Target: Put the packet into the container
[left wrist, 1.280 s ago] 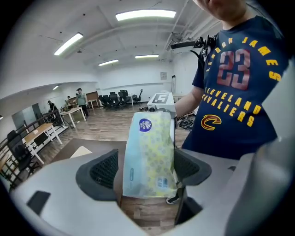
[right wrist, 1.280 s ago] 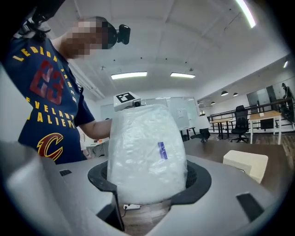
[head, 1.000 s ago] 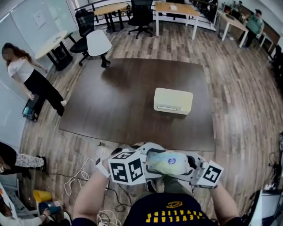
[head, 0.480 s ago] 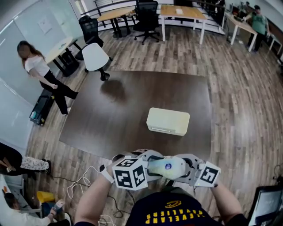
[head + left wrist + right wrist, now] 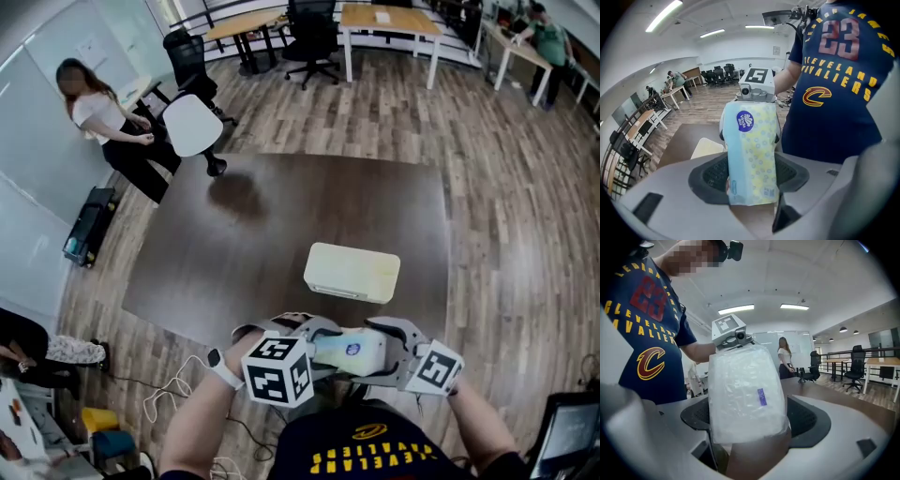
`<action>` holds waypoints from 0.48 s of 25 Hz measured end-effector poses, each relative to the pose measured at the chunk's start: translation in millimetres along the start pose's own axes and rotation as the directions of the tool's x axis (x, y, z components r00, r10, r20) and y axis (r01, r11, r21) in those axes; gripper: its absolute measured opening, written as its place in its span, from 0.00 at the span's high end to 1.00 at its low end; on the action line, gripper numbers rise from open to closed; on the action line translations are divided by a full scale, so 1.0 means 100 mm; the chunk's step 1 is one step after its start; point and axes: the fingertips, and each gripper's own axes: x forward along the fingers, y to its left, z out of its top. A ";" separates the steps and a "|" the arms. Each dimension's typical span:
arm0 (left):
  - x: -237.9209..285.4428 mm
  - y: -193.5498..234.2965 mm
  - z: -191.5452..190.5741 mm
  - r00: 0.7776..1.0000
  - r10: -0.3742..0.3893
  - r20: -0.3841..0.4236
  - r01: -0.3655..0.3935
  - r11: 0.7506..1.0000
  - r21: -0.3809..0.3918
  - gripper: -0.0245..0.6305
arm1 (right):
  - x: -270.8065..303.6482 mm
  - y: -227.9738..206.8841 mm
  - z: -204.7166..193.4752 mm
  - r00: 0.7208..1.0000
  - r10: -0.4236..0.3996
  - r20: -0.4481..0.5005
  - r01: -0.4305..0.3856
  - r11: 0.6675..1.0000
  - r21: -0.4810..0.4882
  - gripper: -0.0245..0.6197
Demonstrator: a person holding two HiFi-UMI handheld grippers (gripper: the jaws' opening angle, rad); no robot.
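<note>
Before container [image 5: 352,272], half-hidden packet [image 5: 752,150] clamped in closing left gripper [image 5: 750,177], right gripper [image 5: 749,422] opening around it

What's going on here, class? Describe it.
A person holds a tissue packet between two grippers, one at each end. The jaws of the left gripper have just been closing on it; those of the right gripper have just been opening, with the packet between them. The packet has not reached the cream container on the dark table ahead.

Blue label [image 5: 745,121] on packet [image 5: 752,159] is reading "Vinda"; person's shirt [image 5: 843,93] is showing "23", "CLEVELAND CAVALIERS".
</note>
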 end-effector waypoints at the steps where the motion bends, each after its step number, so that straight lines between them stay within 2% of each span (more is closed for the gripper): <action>1: 0.01 0.06 -0.03 1.000 -0.002 -0.011 0.002 1.000 0.009 0.57 | 0.00 -0.07 0.00 1.000 -0.018 -0.001 0.018 1.000 0.005 0.26; 4: 0.02 0.28 -0.14 0.999 0.001 -0.041 0.001 0.999 0.044 0.57 | 0.01 -0.29 0.00 0.997 -0.073 -0.005 0.073 0.997 0.016 0.22; 12: -0.10 1.00 -0.44 0.993 0.053 -0.105 -0.040 0.992 0.118 0.57 | -0.16 -0.60 0.18 0.978 -0.202 0.056 0.194 0.973 0.123 0.22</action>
